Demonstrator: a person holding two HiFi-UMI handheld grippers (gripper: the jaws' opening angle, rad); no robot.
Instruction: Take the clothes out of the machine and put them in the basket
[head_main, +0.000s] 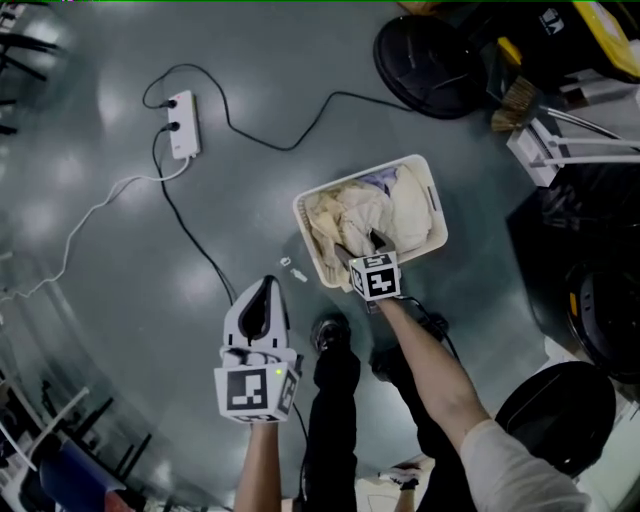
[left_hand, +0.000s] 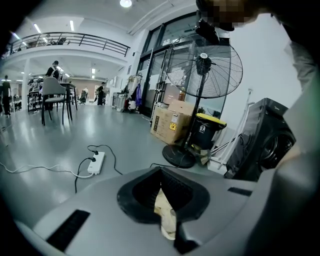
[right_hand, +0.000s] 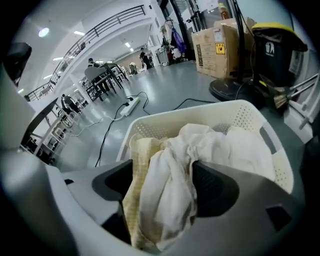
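Observation:
A white plastic laundry basket (head_main: 433, 196) stands on the grey floor, filled with pale clothes (head_main: 375, 208). My right gripper (head_main: 362, 246) hangs over the basket's near edge with its jaws spread. In the right gripper view, a white and a yellow checked cloth (right_hand: 159, 197) lie bunched between the wide jaws of the right gripper (right_hand: 162, 182), above the basket (right_hand: 200, 107). My left gripper (head_main: 268, 284) is held apart, to the left of the basket, over bare floor. In the left gripper view, the left gripper (left_hand: 163, 192) has its jaws together on a small cream scrap (left_hand: 166, 215).
A white power strip (head_main: 183, 123) with trailing cables lies on the floor at the far left. A standing fan (left_hand: 202, 70) has its round base (head_main: 430, 50) beyond the basket. A dark machine (left_hand: 265, 140) stands at the right, with cardboard boxes (left_hand: 170, 122) further back. The person's shoes (head_main: 330, 332) are just before the basket.

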